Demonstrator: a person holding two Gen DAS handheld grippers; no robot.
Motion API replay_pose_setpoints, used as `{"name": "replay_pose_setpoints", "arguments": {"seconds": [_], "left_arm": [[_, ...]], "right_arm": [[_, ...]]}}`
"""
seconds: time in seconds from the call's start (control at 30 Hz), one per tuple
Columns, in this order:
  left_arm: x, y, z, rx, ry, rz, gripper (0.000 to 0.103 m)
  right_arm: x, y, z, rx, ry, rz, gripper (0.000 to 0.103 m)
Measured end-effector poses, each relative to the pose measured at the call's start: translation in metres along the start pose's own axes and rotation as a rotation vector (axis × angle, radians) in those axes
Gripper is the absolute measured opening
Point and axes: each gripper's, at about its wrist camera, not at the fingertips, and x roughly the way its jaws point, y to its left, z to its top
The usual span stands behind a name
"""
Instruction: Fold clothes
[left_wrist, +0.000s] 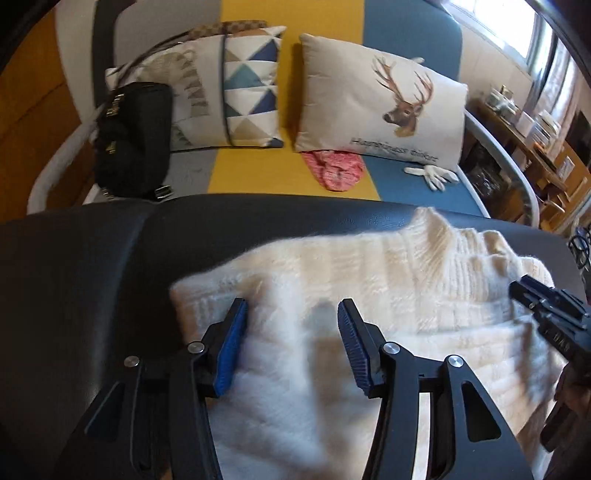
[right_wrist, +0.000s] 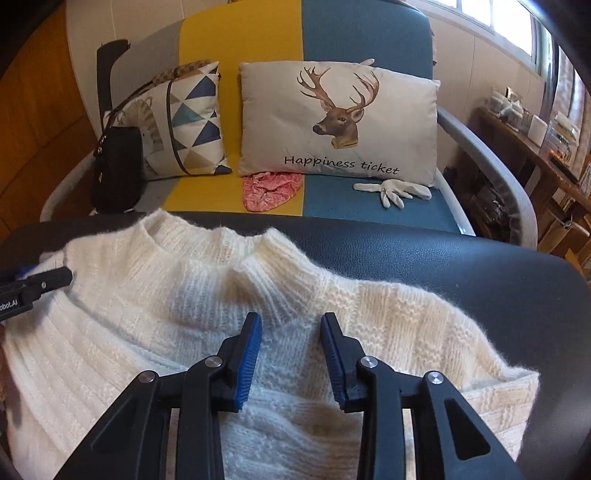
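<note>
Black padded table (right_wrist: 480, 288), foreground: a cream knitted sweater (right_wrist: 207, 295) lies spread on it, ribbed collar toward the far edge. Left claw (left_wrist: 291, 314) hangs over the sweater's left part, jaws released, nothing between them. Right claw (right_wrist: 291, 325) hangs just below the collar, jaws apart, gripping nothing. Behind: a sofa (right_wrist: 240, 37) with a deer cushion (right_wrist: 399, 122), a white glove (right_wrist: 395, 192) and a black bag (right_wrist: 118, 166).

Daylight from the window (left_wrist: 491, 26) at upper right; left view seems motion-blurred, edges fisheye-bent and dark.
</note>
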Motion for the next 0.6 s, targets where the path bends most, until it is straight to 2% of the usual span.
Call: {"name": "replay_pose_setpoints", "arguments": {"seconds": [0.07,0.23,0.27,0.37,0.43,0.53,0.6], "left_arm": [[-0.01,0.015,-0.008,-0.063,-0.002,-0.02,0.053],[-0.039,0.073,-0.041,-0.305,-0.052,-0.154,0.053],[-0.044,0.085,-0.05,-0.357,-0.06,-0.179,0.053],[-0.061,0.113,-0.073,-0.472,-0.081,-0.193,0.053],[-0.068,0.125,-0.093,-0.552,-0.074,-0.305,0.053],[-0.069,0.138,-0.123,-0.685,-0.052,-0.507,0.054],[-0.062,0.137,-0.136,-0.781,-0.051,-0.597,0.054]], "right_arm": [[-0.009,0.001,-0.002,-0.005,-0.034,0.017,0.033],[-0.038,0.025,-0.01,-0.045,-0.119,0.114,0.033],[-0.037,0.032,-0.012,-0.068,-0.106,0.121,0.033],[-0.027,0.05,-0.019,-0.127,-0.035,0.1,0.033],[-0.03,0.055,-0.023,-0.126,-0.043,0.098,0.033],[-0.052,0.068,-0.026,-0.095,-0.086,0.226,0.033],[-0.062,0.08,-0.029,-0.076,-0.086,0.319,0.033]]}}
